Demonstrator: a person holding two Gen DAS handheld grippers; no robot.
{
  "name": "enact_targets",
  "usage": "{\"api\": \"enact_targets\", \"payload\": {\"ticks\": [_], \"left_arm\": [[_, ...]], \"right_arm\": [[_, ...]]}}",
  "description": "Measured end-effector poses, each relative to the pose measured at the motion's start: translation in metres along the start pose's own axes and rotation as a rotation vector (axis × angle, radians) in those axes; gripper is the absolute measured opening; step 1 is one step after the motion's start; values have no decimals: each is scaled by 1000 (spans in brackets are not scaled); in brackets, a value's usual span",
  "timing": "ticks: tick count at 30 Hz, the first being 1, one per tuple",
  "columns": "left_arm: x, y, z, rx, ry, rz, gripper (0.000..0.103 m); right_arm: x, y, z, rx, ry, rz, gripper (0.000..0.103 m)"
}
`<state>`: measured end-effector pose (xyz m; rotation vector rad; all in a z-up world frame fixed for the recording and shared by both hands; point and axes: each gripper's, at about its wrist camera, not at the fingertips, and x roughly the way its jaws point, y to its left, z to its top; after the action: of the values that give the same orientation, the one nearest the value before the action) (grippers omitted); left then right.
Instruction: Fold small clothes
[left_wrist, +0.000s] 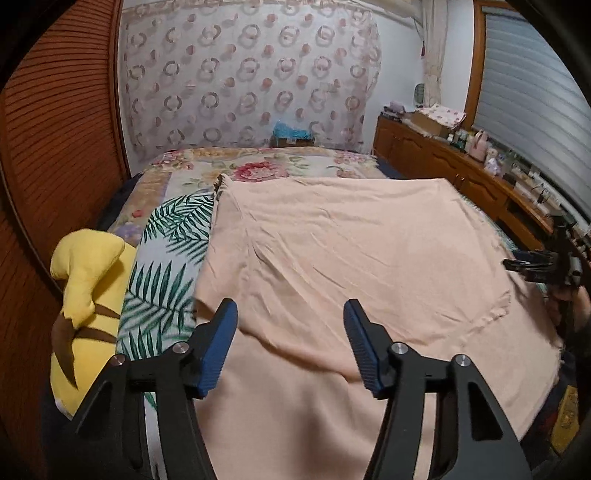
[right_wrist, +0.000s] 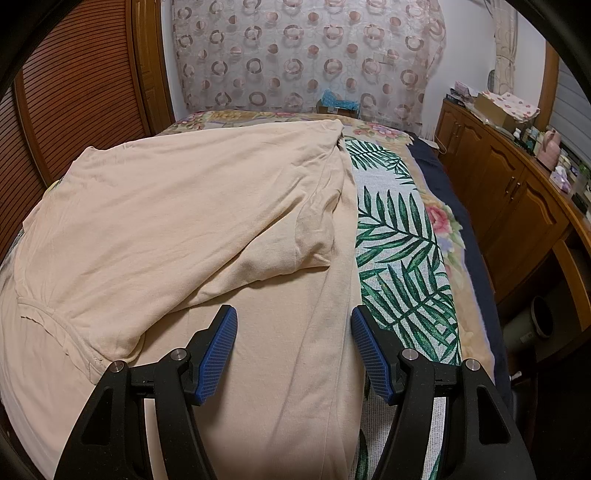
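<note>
Nearest to you, your left gripper (left_wrist: 290, 343) hangs over the near part of a peach garment (left_wrist: 351, 251), its blue-padded jaws spread apart with nothing between them but the cloth lying below; the pads press on nothing. Your right gripper (right_wrist: 293, 349) is the same: jaws apart, empty, poised above the garment's right-hand edge where it meets a palm-leaf cloth (right_wrist: 399, 236).

The peach garment lies spread across the bed, on top of that leaf-printed cloth. In the right wrist view, a large flap (right_wrist: 177, 206) is already laid over the body of the garment, with a rounded hem or neckline (right_wrist: 55, 317) showing at the near left. So one fold looks made, and you are likely between grips, about to pick the next edge.

The next move calls for lowering one jaw under a single edge, closing on just the layers you mean to lift, and keeping the leaf cloth out of the pinch.

Beside the garment at the left sits a yellow plush toy (left_wrist: 85, 295). Farther off lies a floral bedspread (left_wrist: 258, 166), then a wooden cabinet (right_wrist: 509, 192) along the right wall, and a circle-patterned curtain (left_wrist: 243, 81) at the back.
</note>
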<state>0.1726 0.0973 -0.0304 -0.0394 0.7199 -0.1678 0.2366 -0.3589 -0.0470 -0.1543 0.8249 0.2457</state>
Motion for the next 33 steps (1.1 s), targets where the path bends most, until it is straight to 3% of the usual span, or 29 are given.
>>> {"api": "enact_targets", "payload": {"ticks": [6, 12, 15, 17, 18, 19, 22, 33], "left_arm": [[25, 13, 12, 13, 29, 94, 57], [53, 34, 13, -7, 107, 150, 36], [63, 41, 8, -12, 143, 179, 35], [65, 46, 6, -25, 150, 173, 35], [64, 46, 5, -27, 148, 166, 29], [62, 46, 5, -25, 139, 153, 13], [53, 41, 6, -13, 102, 131, 5], [49, 17, 20, 48, 68, 82, 4]], "right_arm": [[0, 0, 0, 0, 0, 0, 67], [0, 0, 0, 0, 0, 0, 67], [0, 0, 0, 0, 0, 0, 67], [0, 0, 0, 0, 0, 0, 67], [0, 0, 0, 0, 0, 0, 67], [0, 0, 0, 0, 0, 0, 67], [0, 0, 0, 0, 0, 0, 67], [-1, -1, 0, 1, -1, 1, 67]]}}
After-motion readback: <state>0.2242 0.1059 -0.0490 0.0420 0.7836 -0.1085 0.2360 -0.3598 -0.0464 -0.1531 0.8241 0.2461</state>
